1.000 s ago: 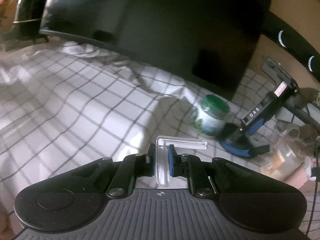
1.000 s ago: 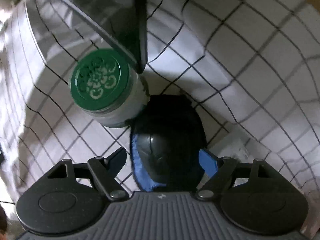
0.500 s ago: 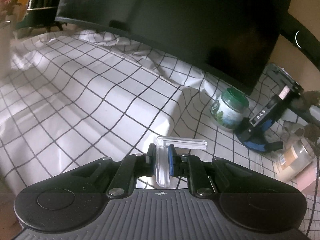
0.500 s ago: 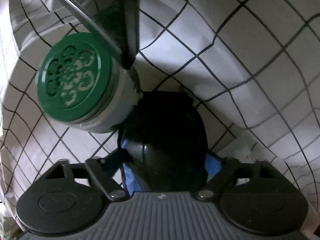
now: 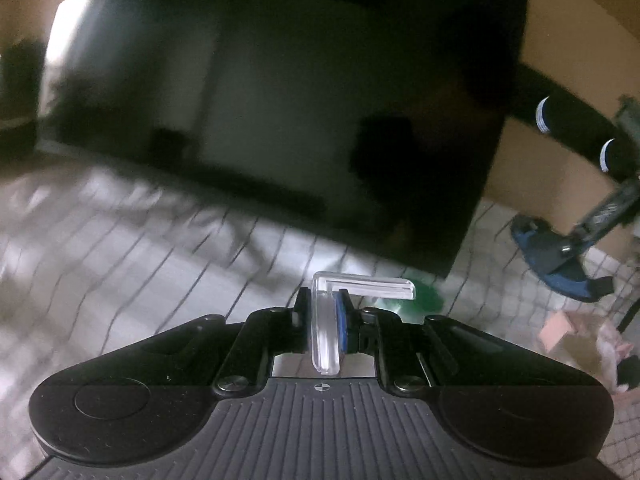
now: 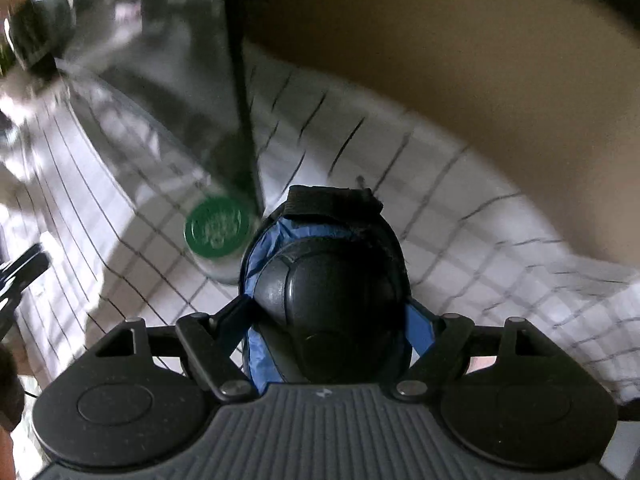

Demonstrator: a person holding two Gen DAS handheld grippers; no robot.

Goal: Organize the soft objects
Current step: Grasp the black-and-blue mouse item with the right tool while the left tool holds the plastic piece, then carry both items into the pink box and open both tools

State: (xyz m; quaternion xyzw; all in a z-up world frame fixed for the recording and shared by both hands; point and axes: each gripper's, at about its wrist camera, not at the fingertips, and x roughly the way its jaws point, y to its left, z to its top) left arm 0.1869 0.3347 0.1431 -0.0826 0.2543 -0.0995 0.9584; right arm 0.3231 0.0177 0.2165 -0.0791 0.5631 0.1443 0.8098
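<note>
Gripping a knee pad [image 6: 328,300] across its middle, the right gripper [image 6: 328,322] has its jaws pressed against the blue padded sides, with the hard black cap facing up between them. My judgement is that the pad is light, with a stiff, slick shell on compressible foam and fabric, so the padded flanks make the better hold; the cap would likely slide under the pads. Its black strap sticks out ahead of the gripper and may flop. A second earlier the pad lay on the checked cloth [image 6: 460,216] touching the green-lidded jar [image 6: 218,226]; now it rides clear of the cloth, the jar sits lower and ahead to the left, and both views smear with motion. The left gripper [image 5: 326,320] remains pinched on a clear plastic piece [image 5: 360,286], and from it the pad hangs off to the right, raised beside the black screen [image 5: 280,120].
</note>
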